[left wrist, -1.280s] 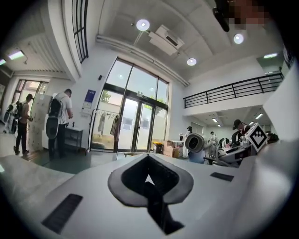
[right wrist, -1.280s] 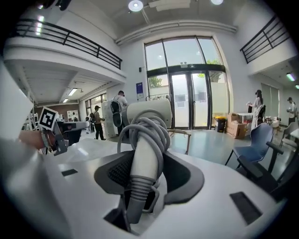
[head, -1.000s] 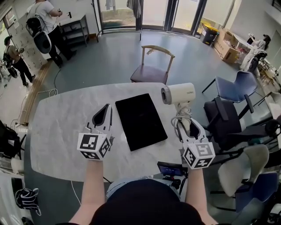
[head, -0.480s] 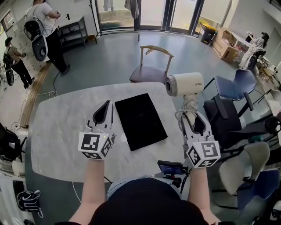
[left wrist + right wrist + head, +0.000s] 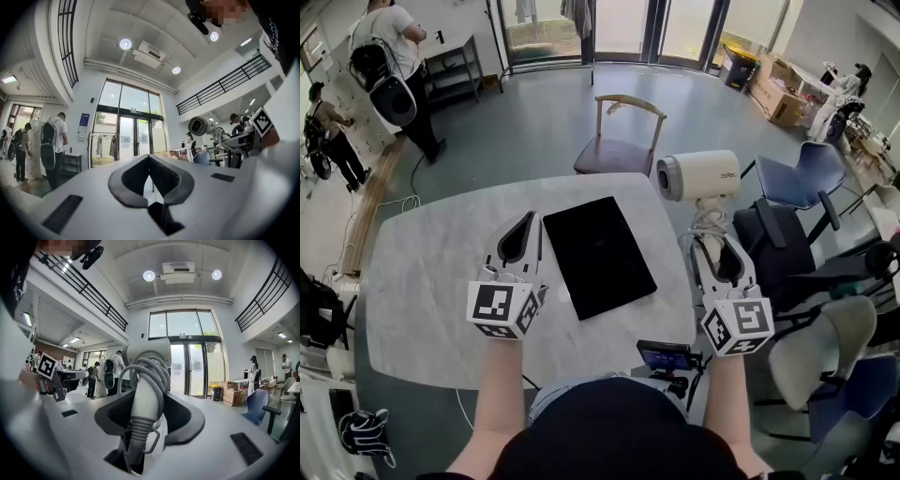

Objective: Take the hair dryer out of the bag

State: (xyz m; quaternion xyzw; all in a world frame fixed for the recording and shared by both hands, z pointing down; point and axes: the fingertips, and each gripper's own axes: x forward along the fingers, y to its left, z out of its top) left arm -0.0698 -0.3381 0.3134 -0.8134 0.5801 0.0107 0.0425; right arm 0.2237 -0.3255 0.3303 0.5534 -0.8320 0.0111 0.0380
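Note:
The white hair dryer (image 5: 698,175) is held up in the air past the table's right edge, its nozzle facing left. Its handle, with the cord coiled round it, is gripped by my right gripper (image 5: 713,242). In the right gripper view the handle (image 5: 146,397) stands upright between the pads of the right gripper (image 5: 150,404). A flat black bag (image 5: 598,255) lies on the marble table (image 5: 422,281), between my hands. My left gripper (image 5: 525,223) hovers just left of the bag, shut and empty; in its own view the left gripper (image 5: 149,158) has its tips together.
A wooden chair (image 5: 623,141) stands beyond the table. A blue chair (image 5: 806,183) and a black one (image 5: 787,253) crowd the right side. A small black device (image 5: 664,356) is clamped at the table's near edge. People (image 5: 394,66) stand at the far left.
My right gripper has lifted the hair dryer higher and slightly to the right, off the table's edge. The left gripper and the black bag have stayed in place.

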